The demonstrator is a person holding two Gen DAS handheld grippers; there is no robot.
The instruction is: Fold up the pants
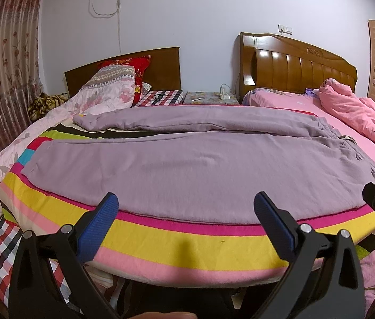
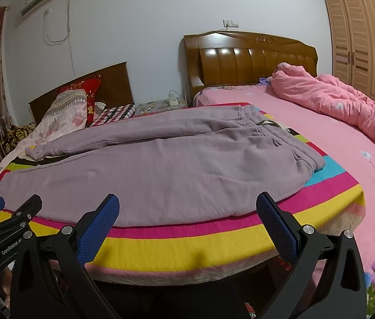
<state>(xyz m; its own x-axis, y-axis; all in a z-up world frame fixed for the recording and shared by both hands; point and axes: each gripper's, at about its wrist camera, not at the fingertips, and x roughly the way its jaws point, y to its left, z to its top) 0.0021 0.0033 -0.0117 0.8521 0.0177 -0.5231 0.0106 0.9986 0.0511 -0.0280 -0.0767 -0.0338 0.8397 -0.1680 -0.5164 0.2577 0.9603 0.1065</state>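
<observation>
We are at the very start of the fold, as far as we can judge. The pants (image 1: 187,159) lie spread flat on the striped blanket (image 1: 187,242), with the near leg running along the blanket's front edge and the far leg lying parallel behind it, a narrow strip of blanket showing between them. The waistband (image 2: 272,125) sits toward the blanket's right edge, next to the pink sheet (image 2: 333,138); the cuffs reach toward the left edge, near the flowered quilt (image 1: 102,95).

No fold has been made yet: both legs are open side by side, and the cloth looks mostly smooth (a few soft creases near the waistband).

Our left gripper (image 1: 186,214) hovers just in front of the blanket's front edge with its jaws wide apart and nothing between them. Our right gripper (image 2: 187,214) does the same a little farther right, also wide and empty. Neither touches the cloth.

So everything is left to do. We would expect to bring one leg over the other first, which likely means taking hold at the waistband and at a cuff together, then folding the doubled length across once or twice. The near leg's edge is the closest cloth to both grippers, and the far leg lies well beyond it.
</observation>
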